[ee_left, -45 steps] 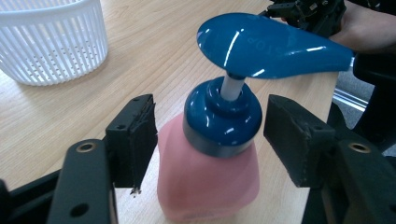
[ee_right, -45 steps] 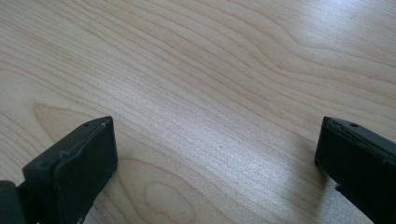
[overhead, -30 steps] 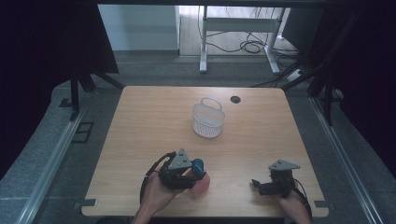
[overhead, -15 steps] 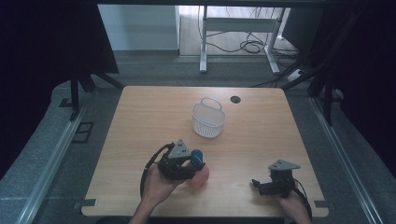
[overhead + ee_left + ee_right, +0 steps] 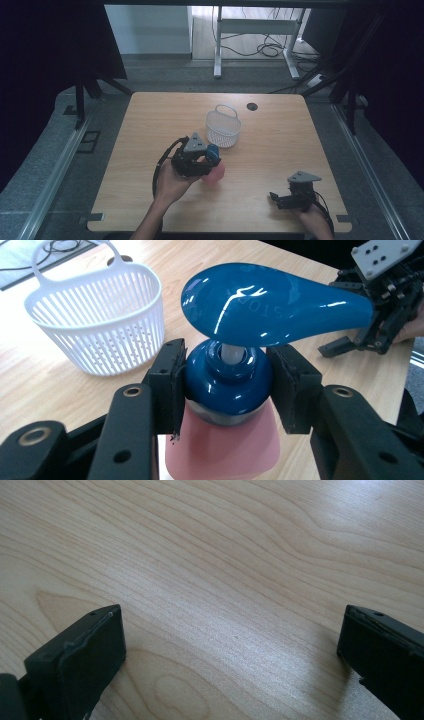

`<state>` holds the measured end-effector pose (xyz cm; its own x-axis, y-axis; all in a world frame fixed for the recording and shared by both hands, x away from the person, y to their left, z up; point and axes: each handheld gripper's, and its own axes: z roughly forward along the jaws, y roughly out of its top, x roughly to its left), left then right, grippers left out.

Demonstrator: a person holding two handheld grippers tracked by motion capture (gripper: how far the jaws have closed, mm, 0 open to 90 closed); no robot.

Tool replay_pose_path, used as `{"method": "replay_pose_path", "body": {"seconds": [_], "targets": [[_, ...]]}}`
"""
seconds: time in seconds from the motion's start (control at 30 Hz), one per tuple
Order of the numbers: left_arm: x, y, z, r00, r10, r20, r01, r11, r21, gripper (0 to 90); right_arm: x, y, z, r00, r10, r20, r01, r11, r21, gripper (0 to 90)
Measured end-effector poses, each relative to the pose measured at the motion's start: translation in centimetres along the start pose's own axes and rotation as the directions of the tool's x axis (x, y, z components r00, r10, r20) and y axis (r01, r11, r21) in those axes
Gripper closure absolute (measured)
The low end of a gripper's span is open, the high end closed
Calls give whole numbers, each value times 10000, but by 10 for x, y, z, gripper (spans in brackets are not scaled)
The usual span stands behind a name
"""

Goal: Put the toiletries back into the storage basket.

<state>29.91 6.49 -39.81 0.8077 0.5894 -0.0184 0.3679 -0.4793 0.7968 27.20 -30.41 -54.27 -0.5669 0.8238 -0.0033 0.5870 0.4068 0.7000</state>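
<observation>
the left gripper (image 5: 227,405) clamps the pump bottle (image 5: 235,390) at its glossy blue collar, under the pump head. that hard, slick plastic could slip, so gripping this narrow neck suits it. the right gripper (image 5: 230,645) stands wide, holding nothing.

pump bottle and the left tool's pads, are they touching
Touching. In the left gripper view both black pads of the left tool press against the blue collar of the pink pump bottle, with no gap on either side.
</observation>
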Motion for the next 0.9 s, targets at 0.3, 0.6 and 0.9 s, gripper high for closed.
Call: {"method": "replay_pose_path", "body": {"seconds": [0.3, 0.6, 0.9], "targets": [[6, 18, 4, 9999, 13, -114, -13, 10000, -16, 527, 0, 0, 0, 10000, -5, 2, 5, 10000, 6, 0], [15, 35, 5, 9998, -112, -189, 110, 9999, -90, 528, 0, 0, 0, 10000, -16, 5, 16, 10000, 24, 0], [26, 54, 6, 9992, -205, -350, 201, 9997, -115, 528, 0, 0, 0, 10000, -5, 10, 5, 10000, 2, 0]]}}
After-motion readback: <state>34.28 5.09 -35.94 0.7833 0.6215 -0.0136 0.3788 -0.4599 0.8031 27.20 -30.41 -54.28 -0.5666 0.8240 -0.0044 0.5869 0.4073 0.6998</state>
